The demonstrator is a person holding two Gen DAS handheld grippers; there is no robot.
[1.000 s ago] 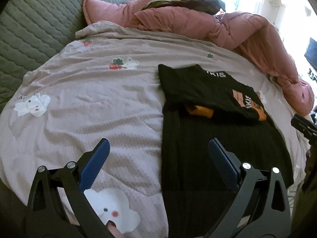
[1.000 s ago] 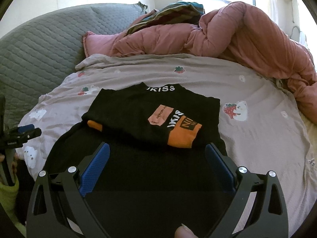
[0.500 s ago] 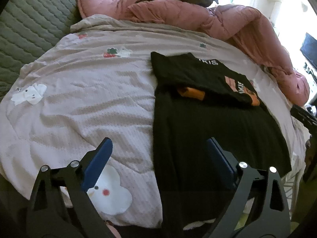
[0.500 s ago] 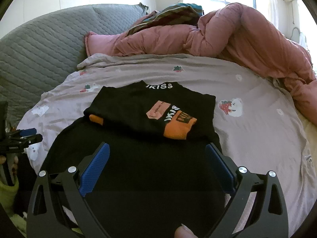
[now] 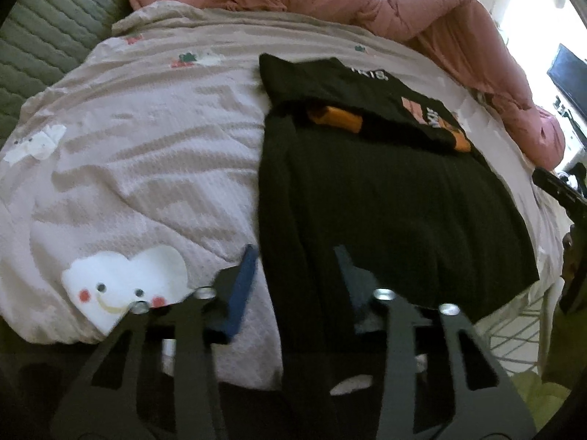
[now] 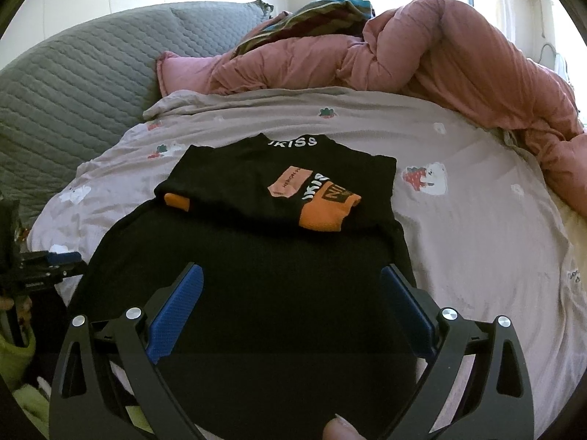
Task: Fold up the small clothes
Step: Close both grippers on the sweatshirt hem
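Note:
A black top with orange patches and white lettering (image 6: 279, 256) lies flat on the bed, its upper part folded down over the body; it also shows in the left wrist view (image 5: 385, 190). My left gripper (image 5: 297, 256) is at the garment's near left hem, its jaws partly closed with the black edge between them, not clamped. My right gripper (image 6: 290, 282) is open over the garment's near hem, with cloth between its blue pads (image 6: 176, 304), not gripped. The left gripper shows in the right wrist view (image 6: 55, 260), and the right gripper in the left wrist view (image 5: 557, 190).
The bed has a mauve cartoon-print sheet (image 5: 139, 154). A pink duvet (image 6: 422, 51) is bunched along the far side and right. A grey quilted headboard (image 6: 80, 73) stands at the left. The bed's near edge drops off below the grippers.
My left gripper has moved right and down to the garment's left hem, and its jaws have narrowed around the edge. The right gripper has hardly moved and stays open.

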